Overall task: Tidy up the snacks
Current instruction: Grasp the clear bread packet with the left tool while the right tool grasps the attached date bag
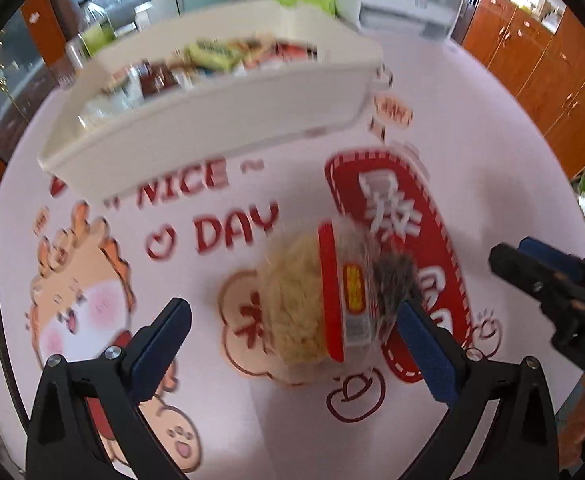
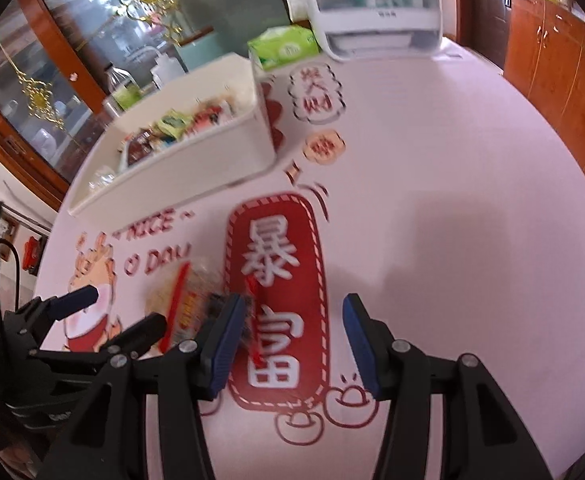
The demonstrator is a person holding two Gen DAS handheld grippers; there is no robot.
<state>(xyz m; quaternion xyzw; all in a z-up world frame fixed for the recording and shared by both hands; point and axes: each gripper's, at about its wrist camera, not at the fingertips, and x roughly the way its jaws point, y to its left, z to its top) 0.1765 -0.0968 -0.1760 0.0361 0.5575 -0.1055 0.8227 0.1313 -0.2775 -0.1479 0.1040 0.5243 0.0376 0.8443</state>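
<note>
Your left gripper (image 1: 292, 332) is wide open w/ snack pack (image 1: 324, 300) btwn jaws, ungripped, mid-table. Right gripper (image 2: 292, 336) is open, empty, just beside it. White bin (image 1: 212, 120) waits nr far edge.

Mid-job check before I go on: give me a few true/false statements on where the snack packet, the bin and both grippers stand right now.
1. The snack packet lies on the table mat, outside the white bin. True.
2. The left gripper is shut on the packet. False: its jaws stand open either side of it.
3. The white bin is empty. False: it already holds wrapped snacks.
4. The right gripper holds nothing. True.
5. A green tissue pack sits behind the bin. True.
</note>
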